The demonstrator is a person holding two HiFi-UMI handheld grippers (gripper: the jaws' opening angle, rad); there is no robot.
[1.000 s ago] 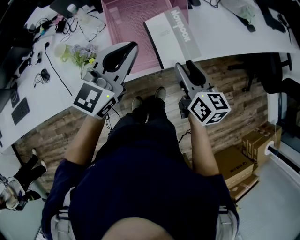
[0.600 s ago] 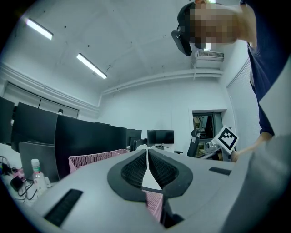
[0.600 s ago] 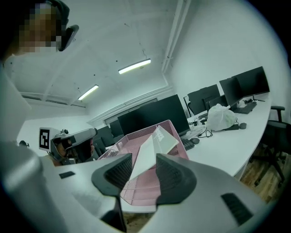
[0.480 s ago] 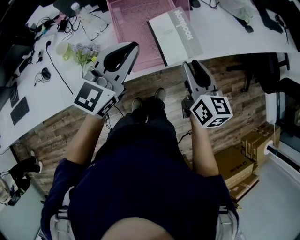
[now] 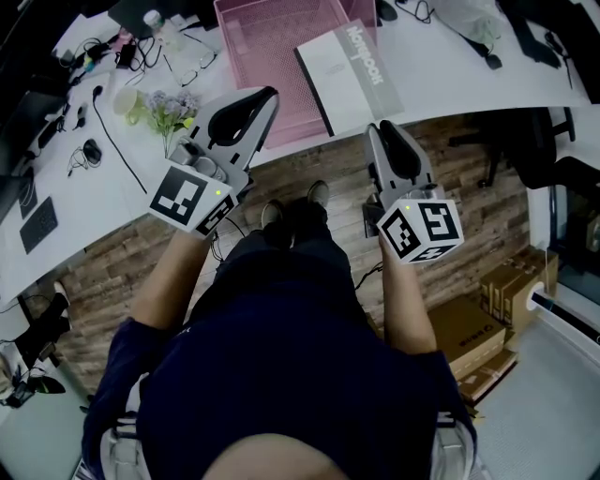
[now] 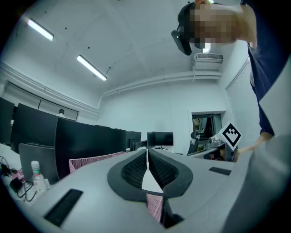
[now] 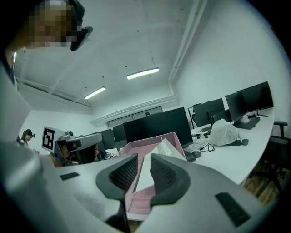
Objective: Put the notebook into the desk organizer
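The notebook [image 5: 345, 67], white with a grey printed spine band, lies on the white desk [image 5: 450, 80], its left edge against the pink mesh desk organizer [image 5: 272, 52]. Both grippers hover over the wooden floor just short of the desk edge. My left gripper [image 5: 266, 95] points at the organizer's near corner, and in the left gripper view its jaws [image 6: 147, 153] are shut with nothing between them. My right gripper [image 5: 376, 129] points toward the notebook. Its jaws [image 7: 142, 158] are closing with a gap left and nothing between them. The notebook [image 7: 164, 149] and the organizer [image 7: 136, 146] show beyond.
A cup of flowers [image 5: 165, 103], glasses, cables and a bottle [image 5: 150, 19] crowd the desk left of the organizer. A white bag [image 5: 473, 14] lies at the far right. An office chair [image 5: 553, 141] and cardboard boxes [image 5: 478, 328] stand on the floor to the right.
The right gripper has shifted a little right and forward toward the desk edge, its marker cube turning slightly. The left gripper has hardly moved.
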